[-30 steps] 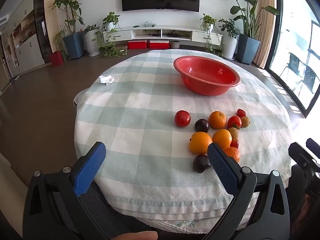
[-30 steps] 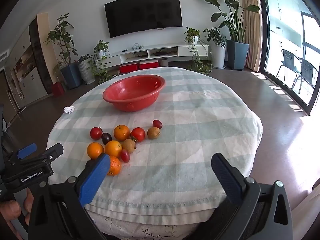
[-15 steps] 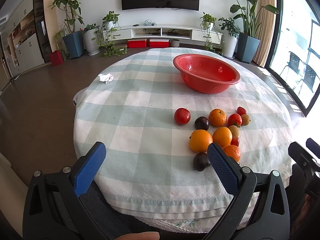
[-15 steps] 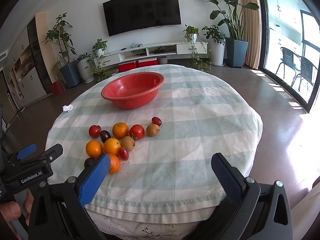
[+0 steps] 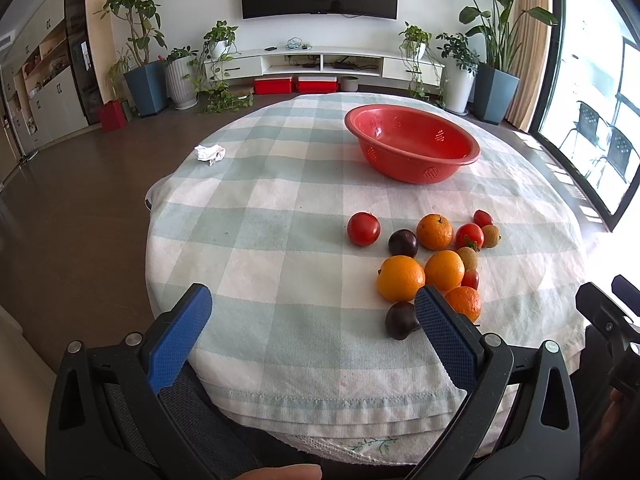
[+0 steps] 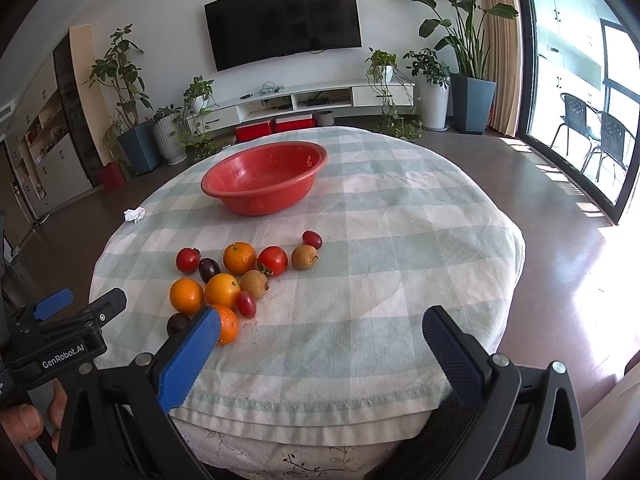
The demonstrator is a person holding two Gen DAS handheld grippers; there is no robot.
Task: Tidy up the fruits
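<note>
Twelve fruits lie in one loose cluster on the round table (image 6: 400, 240) with its pale green-and-white checked cloth, all on the near side of the red plastic perforated bowl (image 6: 264, 178), which stands apart from them with nothing visible inside. Left of the bowl, well apart and near the table's edge, sits one crumpled white paper scrap (image 6: 135, 214).

Counting from the left of the cluster in the right wrist view: two dark purple plums, one (image 6: 178, 322) at the near edge and one (image 6: 209, 269) further in; two round red tomatoes (image 6: 187, 259) (image 6: 273, 260); four oranges, namely a near-left one (image 6: 187, 295), a middle one (image 6: 222, 291), a nearest one (image 6: 226, 323) partly behind a blue pad, and one closest to the bowl (image 6: 239, 257). Between them lie two small oblong red cherry tomatoes (image 6: 246, 303) (image 6: 312, 239) and two brown rough-skinned fruits (image 6: 254, 283) (image 6: 304, 257). Most touch a neighbour.

Both tools hover at the near table edge, on the far side of the cluster from the bowl. The left gripper (image 5: 312, 312) has its jaws spread wide, holding nothing, its right pad just beside the near plum. The right gripper (image 6: 320, 330) is likewise released and empty, the cluster by its left pad. One hand (image 6: 24, 424) shows beneath the left tool.
</note>
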